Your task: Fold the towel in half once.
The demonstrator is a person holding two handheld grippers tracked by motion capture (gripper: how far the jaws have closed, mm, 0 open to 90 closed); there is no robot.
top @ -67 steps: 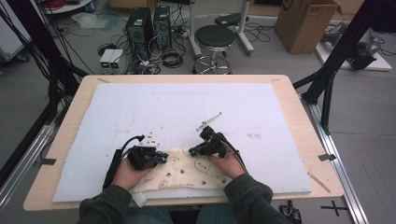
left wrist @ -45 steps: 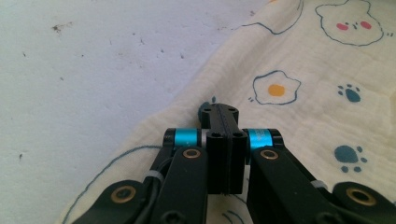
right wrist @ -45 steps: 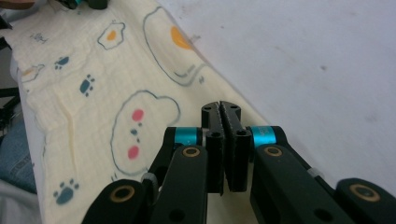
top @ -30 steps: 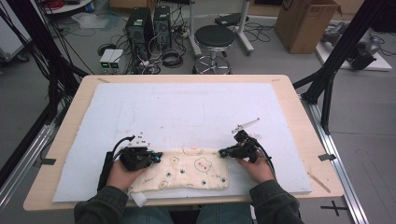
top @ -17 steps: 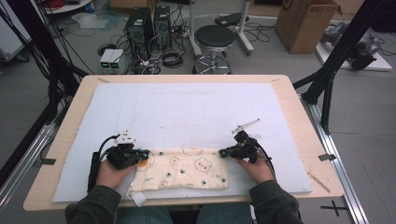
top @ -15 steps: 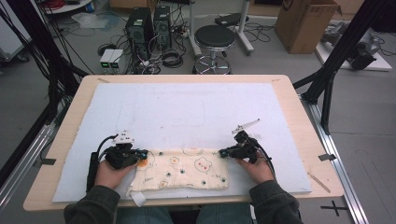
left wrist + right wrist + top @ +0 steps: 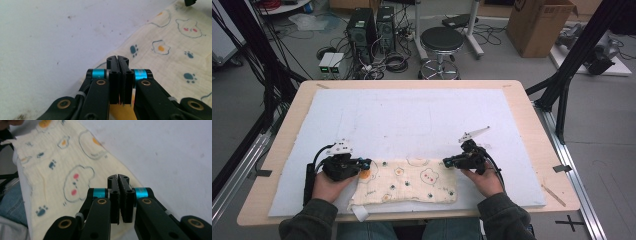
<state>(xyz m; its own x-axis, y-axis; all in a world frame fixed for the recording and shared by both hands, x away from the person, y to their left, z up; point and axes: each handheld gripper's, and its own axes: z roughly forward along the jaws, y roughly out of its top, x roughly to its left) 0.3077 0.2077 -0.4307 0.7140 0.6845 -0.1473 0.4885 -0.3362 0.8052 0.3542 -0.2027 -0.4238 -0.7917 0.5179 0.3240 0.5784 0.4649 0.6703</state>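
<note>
A cream cloth [image 7: 412, 180] printed with eggs, paws and bear faces lies flat along the near edge of the white mat [image 7: 412, 115]. My left gripper [image 7: 367, 162] lies at the cloth's left end, jaws shut, tips pointing right. In the left gripper view the shut left gripper [image 7: 117, 58] sits over the edge of the cloth [image 7: 170, 57]. My right gripper [image 7: 446, 161] is at the cloth's far right corner, pointing left. In the right gripper view the right gripper [image 7: 118, 176] is shut over the cloth [image 7: 50, 170]. I see no cloth between either pair of pads.
The mat covers most of the wooden table [image 7: 532, 120], with bare mat beyond the cloth. A small white tag [image 7: 359, 212] hangs from the cloth's near left corner at the table edge. A stool [image 7: 442, 40] and computers stand on the floor past the table.
Both hands started near the cloth's middle and moved apart, the right first, then the left. The cloth now lies longer and flatter. The right hand has kept still over the last second.
</note>
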